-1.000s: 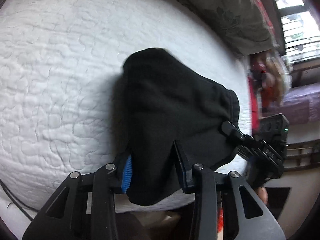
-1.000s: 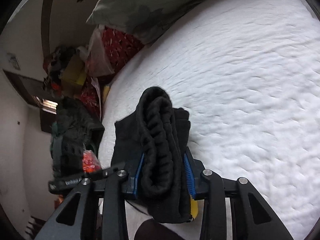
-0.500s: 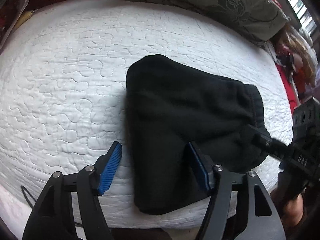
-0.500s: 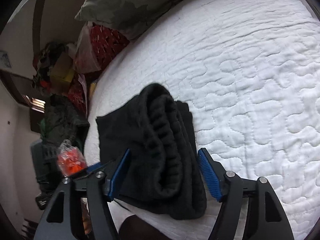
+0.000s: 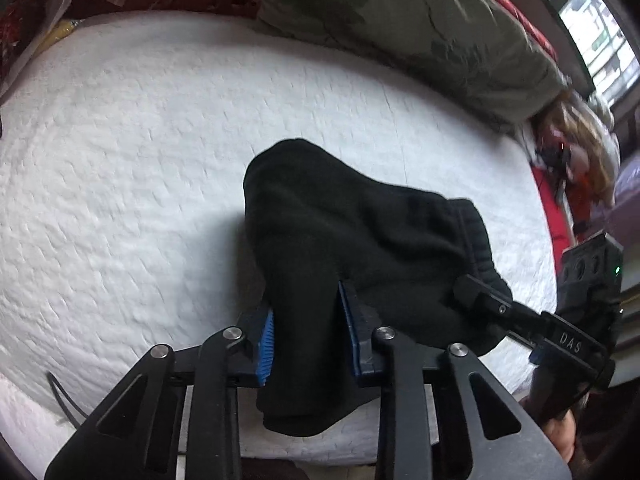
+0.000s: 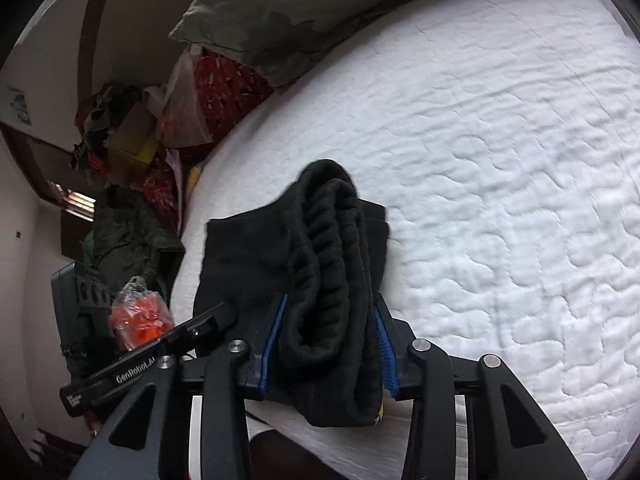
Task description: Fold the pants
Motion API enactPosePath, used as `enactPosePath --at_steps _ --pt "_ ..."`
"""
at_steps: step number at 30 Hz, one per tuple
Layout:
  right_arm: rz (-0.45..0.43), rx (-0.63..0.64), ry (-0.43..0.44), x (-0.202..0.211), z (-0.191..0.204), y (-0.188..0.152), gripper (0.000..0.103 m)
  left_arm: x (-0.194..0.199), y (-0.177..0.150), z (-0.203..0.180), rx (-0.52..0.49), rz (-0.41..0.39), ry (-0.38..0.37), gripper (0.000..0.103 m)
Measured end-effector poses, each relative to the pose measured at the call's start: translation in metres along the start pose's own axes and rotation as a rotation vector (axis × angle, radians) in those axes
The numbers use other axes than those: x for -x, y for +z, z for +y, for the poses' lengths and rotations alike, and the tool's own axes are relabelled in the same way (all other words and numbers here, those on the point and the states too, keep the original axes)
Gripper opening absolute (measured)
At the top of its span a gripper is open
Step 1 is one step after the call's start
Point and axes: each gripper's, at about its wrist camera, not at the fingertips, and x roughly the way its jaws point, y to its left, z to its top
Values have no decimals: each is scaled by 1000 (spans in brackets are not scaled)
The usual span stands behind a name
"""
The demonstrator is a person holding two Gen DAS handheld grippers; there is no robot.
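- Your left gripper (image 5: 306,322) has a fold of the black pants (image 5: 360,248) between its blue pads (image 5: 267,338), and its jaws are closing on that cloth, with only a narrow gap left.
- The cloth runs through the left jaws and hangs down past them toward the near edge of the bed (image 5: 140,160).
- Your right gripper (image 6: 330,336) holds the ribbed waistband end of the pants (image 6: 332,264) between its pads (image 6: 385,344); its jaws are closing too, and the bunched band fills the space between them.
- The pants are a folded bundle lying on the white quilted bed (image 6: 500,160), near its front edge, with both grippers at that near side.
- In the left view your right gripper (image 5: 476,298) comes in from the right and touches the waistband side of the bundle.
- In the right view your left gripper (image 6: 208,326) comes in from the left, against the flat side of the bundle.
- A grey patterned pillow (image 5: 420,28) lies along the far side of the bed, well apart from the pants.
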Motion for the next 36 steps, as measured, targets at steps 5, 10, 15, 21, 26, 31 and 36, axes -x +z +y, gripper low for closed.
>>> enactPosePath --at_steps 5,10,15,21,26,31,36 --pt "-9 -29 73 -13 22 34 41 10 61 5 18 -98 53 25" --pt "-65 32 59 -35 48 77 42 -22 86 33 0 -65 227 29" --pt "-83 75 -177 -68 29 99 59 -57 79 49 -45 -31 357 49" --pt "-104 70 -195 -49 21 101 63 -21 73 59 51 -120 316 51" --pt "-124 102 -170 -22 46 93 74 5 51 57 115 -170 334 51" --pt "-89 216 -275 -16 82 49 83 18 11 50 126 -165 364 51" --pt "-126 323 -486 0 106 3 101 31 -21 45 163 -170 357 51"
